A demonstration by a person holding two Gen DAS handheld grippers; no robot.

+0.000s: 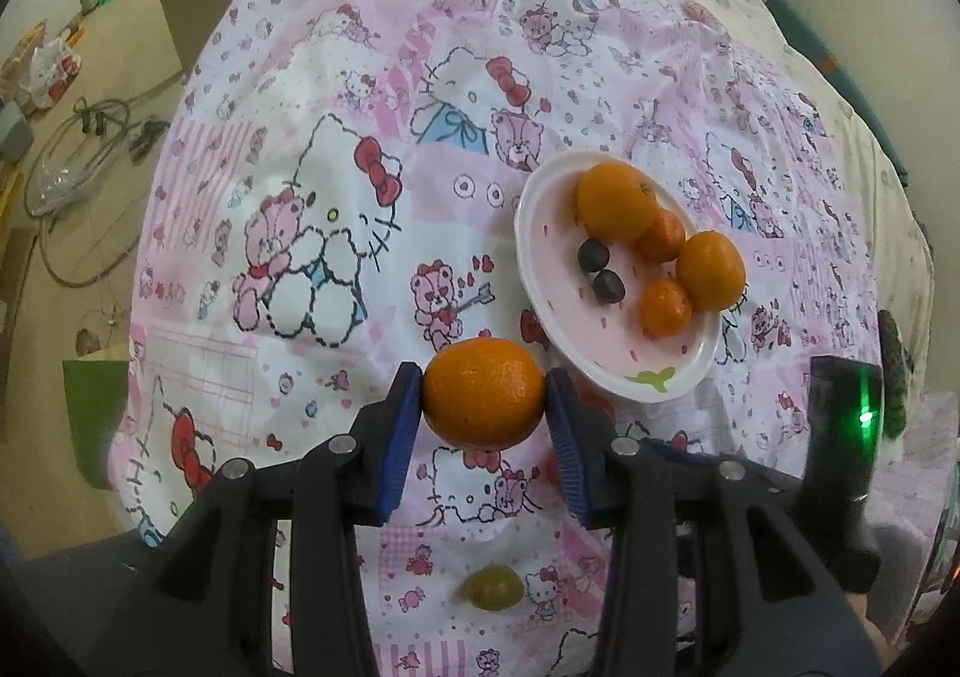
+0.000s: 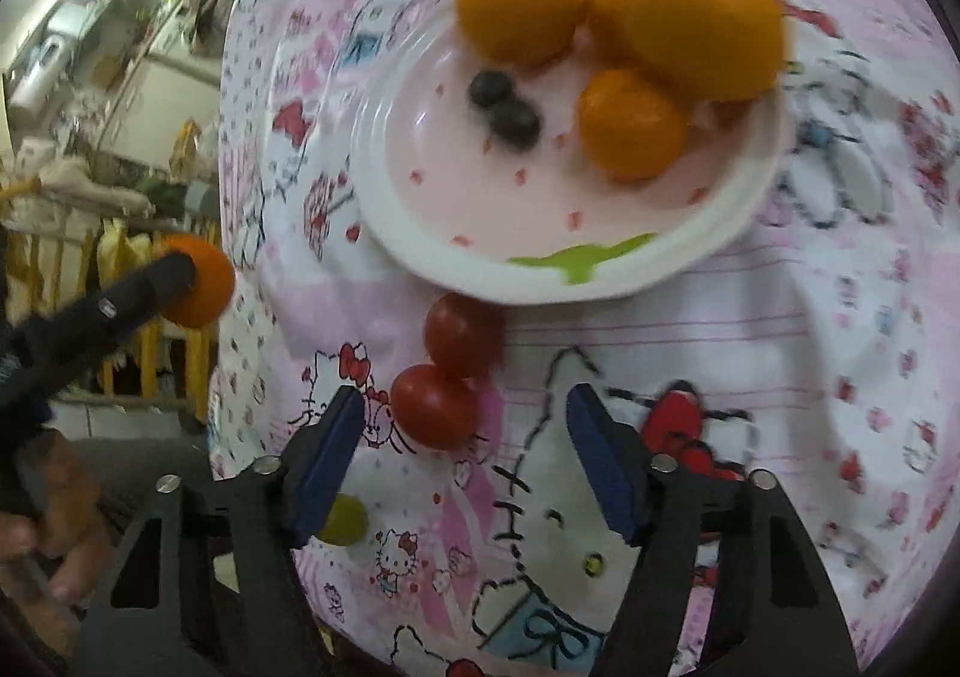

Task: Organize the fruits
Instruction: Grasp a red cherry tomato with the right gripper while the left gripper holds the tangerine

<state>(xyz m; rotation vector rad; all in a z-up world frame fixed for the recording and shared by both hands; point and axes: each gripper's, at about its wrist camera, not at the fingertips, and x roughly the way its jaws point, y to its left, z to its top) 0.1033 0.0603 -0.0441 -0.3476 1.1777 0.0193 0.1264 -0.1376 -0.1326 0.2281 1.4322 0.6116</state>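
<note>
left wrist view first: the left gripper (image 1: 485, 404) is clenched on a mandarin (image 1: 483, 393), blue pads pressed to both sides, the fruit lifted clear above the pink cartoon-print cloth (image 1: 336, 149) on the table. just to the right and a bit further off sits the white plate (image 1: 543, 293), carrying four more orange fruits (image 1: 616, 200) along its far right side and two dark grapes (image 1: 594, 254) nearer its middle. a green grape (image 1: 493, 587) lies on the cloth close in, under the gripper.

over to the right wrist view, blurry: the right gripper (image 2: 467, 407) stands released, nothing pinched, with one cherry tomato (image 2: 433, 406) between its fingertips near the left pad. a second tomato (image 2: 461, 336) touches it, just beside the plate's near rim. far left, the other gripper shows up gripping its mandarin.
</note>
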